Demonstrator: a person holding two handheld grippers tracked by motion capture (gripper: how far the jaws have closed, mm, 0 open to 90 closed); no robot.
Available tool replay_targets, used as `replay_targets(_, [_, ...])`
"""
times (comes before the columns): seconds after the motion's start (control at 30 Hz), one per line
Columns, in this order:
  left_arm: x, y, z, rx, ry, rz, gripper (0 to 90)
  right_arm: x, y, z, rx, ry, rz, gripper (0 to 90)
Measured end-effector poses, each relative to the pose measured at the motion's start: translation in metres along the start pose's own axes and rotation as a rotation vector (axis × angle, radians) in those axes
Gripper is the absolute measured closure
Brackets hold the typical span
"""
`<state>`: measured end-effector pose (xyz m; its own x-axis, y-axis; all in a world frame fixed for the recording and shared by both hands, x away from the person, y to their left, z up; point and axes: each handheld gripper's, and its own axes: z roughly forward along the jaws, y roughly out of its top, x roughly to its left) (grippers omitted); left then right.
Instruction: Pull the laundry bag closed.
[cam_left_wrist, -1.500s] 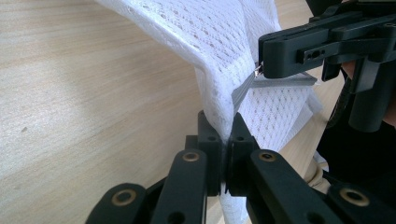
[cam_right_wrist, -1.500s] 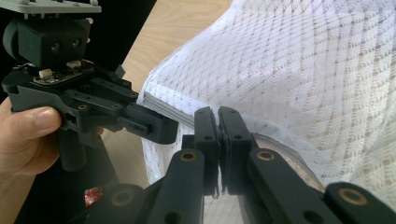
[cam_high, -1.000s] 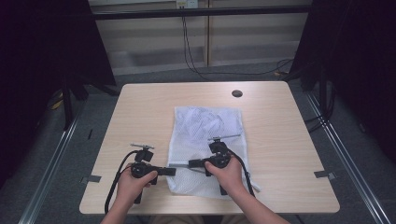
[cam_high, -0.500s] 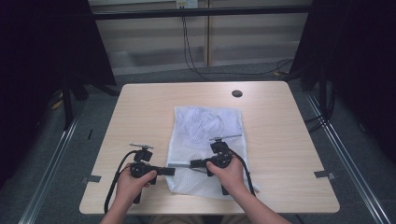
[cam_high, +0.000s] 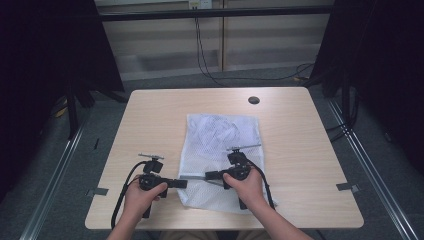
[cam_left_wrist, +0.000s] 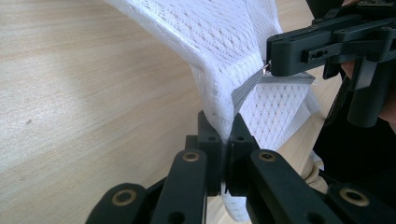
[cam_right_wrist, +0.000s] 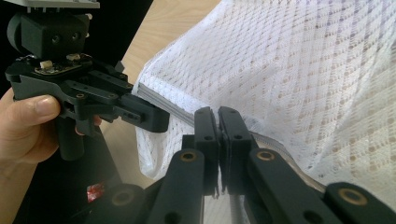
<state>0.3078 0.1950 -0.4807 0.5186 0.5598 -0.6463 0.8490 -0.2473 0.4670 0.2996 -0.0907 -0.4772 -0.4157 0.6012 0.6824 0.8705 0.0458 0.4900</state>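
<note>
High view has the white mesh laundry bag (cam_high: 222, 150) flat at mid-tabletop. My left claw (cam_left_wrist: 223, 140) is clamped on its near-left edge, my right claw (cam_right_wrist: 218, 122) on the zipper (cam_right_wrist: 163, 103). Pulling unevenly could tear mesh or slip. Both hands sit low, claws pointing inward.

One mesh bag (cam_high: 220, 160), two grippers, perhaps one table grommet (cam_high: 253, 100).
</note>
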Motion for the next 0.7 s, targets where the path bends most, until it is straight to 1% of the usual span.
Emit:
replay_targets(0.17, [0.0001, -0.0003, 0.0002, 0.002, 0.001, 0.001, 87.6, -0.0002, -0.0008, -0.0005, 0.001, -0.002, -0.01, 87.7])
replay_targets(0.2, [0.0001, -0.0003, 0.0002, 0.003, -0.001, -0.001, 87.6, 0.0003, -0.0009, -0.0009, 0.004, 0.0, -0.001, 87.7])
replay_targets(0.23, [-0.0002, -0.0004, 0.0001, 0.002, 0.0, -0.006, 87.6, -0.0002, -0.001, -0.0007, 0.0, 0.001, -0.007, 87.7])
replay_targets(0.27, [0.0012, 0.0, -0.0009, 0.004, 0.006, 0.004, 87.6, -0.0003, -0.001, -0.0011, 0.004, -0.009, -0.009, 87.7])
replay_targets(0.3, [0.0012, -0.0001, -0.0009, -0.002, 0.002, -0.007, 87.6, -0.0008, -0.0009, -0.0017, 0.003, -0.008, -0.004, 87.7])
replay_targets(0.33, [0.0015, -0.0002, -0.0011, -0.003, 0.005, -0.006, 87.6, -0.0014, -0.001, -0.0022, 0.004, 0.002, 0.006, 87.7])
replay_targets(0.37, [0.0013, -0.0004, -0.0008, -0.003, 0.002, -0.012, 87.6, -0.0021, -0.0009, -0.0029, 0.002, -0.004, 0.004, 87.7])
replay_targets(0.4, [0.0018, -0.0001, -0.0009, 0.001, 0.004, -0.002, 87.6, -0.0025, -0.0009, -0.0035, 0.0, -0.001, 0.007, 87.7])
replay_targets(0.6, [0.0013, 0.0001, -0.001, 0.0, 0.002, -0.008, 87.6, -0.0026, -0.0013, -0.0044, 0.001, 0.002, 0.009, 87.7])
replay_targets(0.63, [0.0021, 0.0001, -0.0015, 0.001, 0.005, -0.001, 87.6, -0.0027, -0.0013, -0.0045, 0.002, -0.003, 0.008, 87.7])
replay_targets(0.67, [0.002, 0.0001, -0.0019, 0.001, -0.001, -0.011, 87.6, -0.003, -0.0014, -0.0048, 0.001, -0.004, 0.008, 87.7])
replay_targets(0.7, [0.0019, 0.0, -0.0018, 0.0, -0.002, -0.01, 87.6, -0.0041, -0.0016, -0.0052, -0.001, -0.002, 0.006, 87.7])
